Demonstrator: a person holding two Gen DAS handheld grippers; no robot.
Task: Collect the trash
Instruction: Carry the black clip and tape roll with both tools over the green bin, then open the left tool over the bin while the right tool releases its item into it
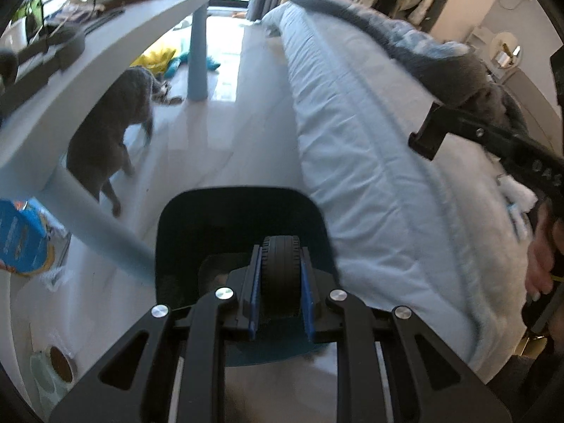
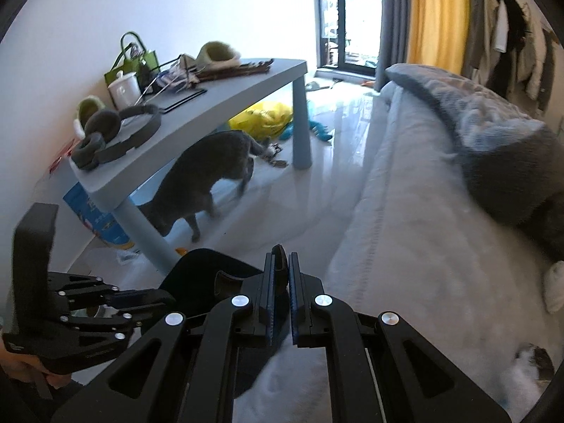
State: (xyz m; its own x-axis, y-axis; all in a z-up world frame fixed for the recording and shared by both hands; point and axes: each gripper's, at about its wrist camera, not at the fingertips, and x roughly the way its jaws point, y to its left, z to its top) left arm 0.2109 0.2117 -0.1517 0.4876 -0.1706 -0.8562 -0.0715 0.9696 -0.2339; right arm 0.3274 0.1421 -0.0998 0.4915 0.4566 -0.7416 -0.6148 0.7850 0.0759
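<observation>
My dark, round-cornered trash container (image 1: pixel 239 232) hangs over the pale floor (image 1: pixel 218 134) beside the bed (image 1: pixel 352 141), its ribbed black grip pinched in my left gripper (image 1: pixel 281 257).

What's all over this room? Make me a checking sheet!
Surface: pale glossy floor, mostly bare.
Job's things: black rounded bin below the grippers; trash inside cannot be told.
Clutter: grey padded headphones, white mug and green tote bag on the light blue table; yellow plastic bag underneath.
Grippers: left gripper fingers clamp a black ribbed wheel-shaped part; right gripper is shut on a thin black piece.
Cables: nothing seen.
Surroundings: grey cat under the table; light blue bed; yellow curtain.
</observation>
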